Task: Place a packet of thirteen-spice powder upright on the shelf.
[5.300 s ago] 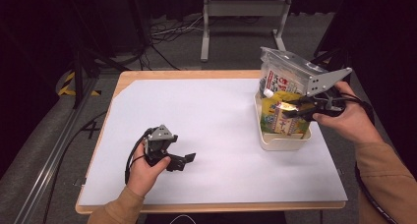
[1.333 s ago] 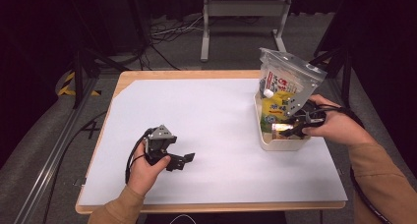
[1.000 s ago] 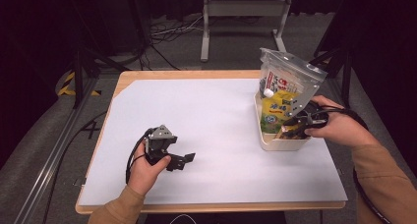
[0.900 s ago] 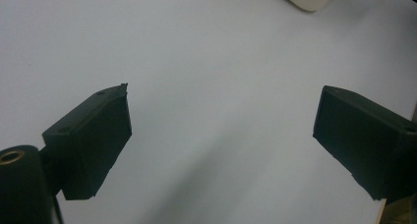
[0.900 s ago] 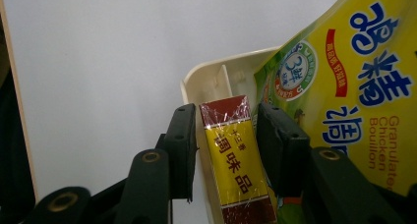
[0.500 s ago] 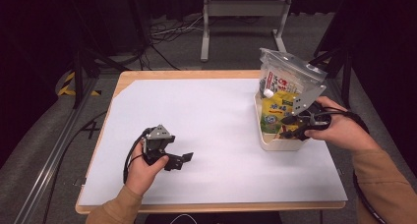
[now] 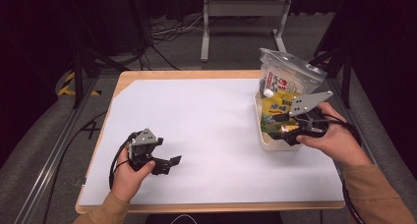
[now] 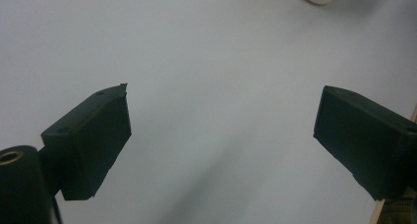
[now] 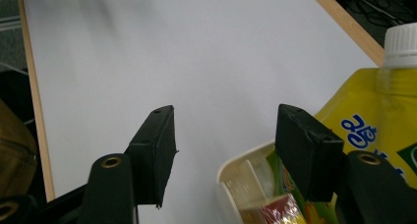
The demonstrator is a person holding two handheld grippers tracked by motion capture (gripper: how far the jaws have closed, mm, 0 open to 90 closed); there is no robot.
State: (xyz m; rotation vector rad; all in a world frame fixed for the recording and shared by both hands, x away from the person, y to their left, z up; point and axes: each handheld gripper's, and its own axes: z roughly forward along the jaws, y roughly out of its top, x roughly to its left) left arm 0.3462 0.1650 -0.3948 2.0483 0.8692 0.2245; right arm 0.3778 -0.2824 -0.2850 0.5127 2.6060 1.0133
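Note:
A cream tray (image 7: 275,145) at the table's right holds a yellow pouch (image 7: 278,108) with a white cap (image 7: 268,93), upright in front of a clear printed bag (image 7: 287,76). My right gripper (image 7: 284,128) hovers at the tray's near end, by the pouch. Its jaws have just been opening and grip nothing. In the right gripper view (image 9: 226,130) the tray's rim (image 9: 231,167) lies below the gap and the yellow pouch (image 9: 364,111) rises behind the right-hand jaw. My left gripper (image 7: 169,164) is low over the white sheet at the front left, open (image 8: 221,130) and empty.
A white sheet (image 7: 206,126) covers the wooden table, and its wooden edge (image 7: 211,204) shows along the front. A metal stand (image 7: 243,17) and cables (image 7: 167,35) lie on the floor beyond the table's far side.
The right gripper has opened, let go of the yellow pouch in the tray and drawn back a little. The left hand has shifted slightly to the left.

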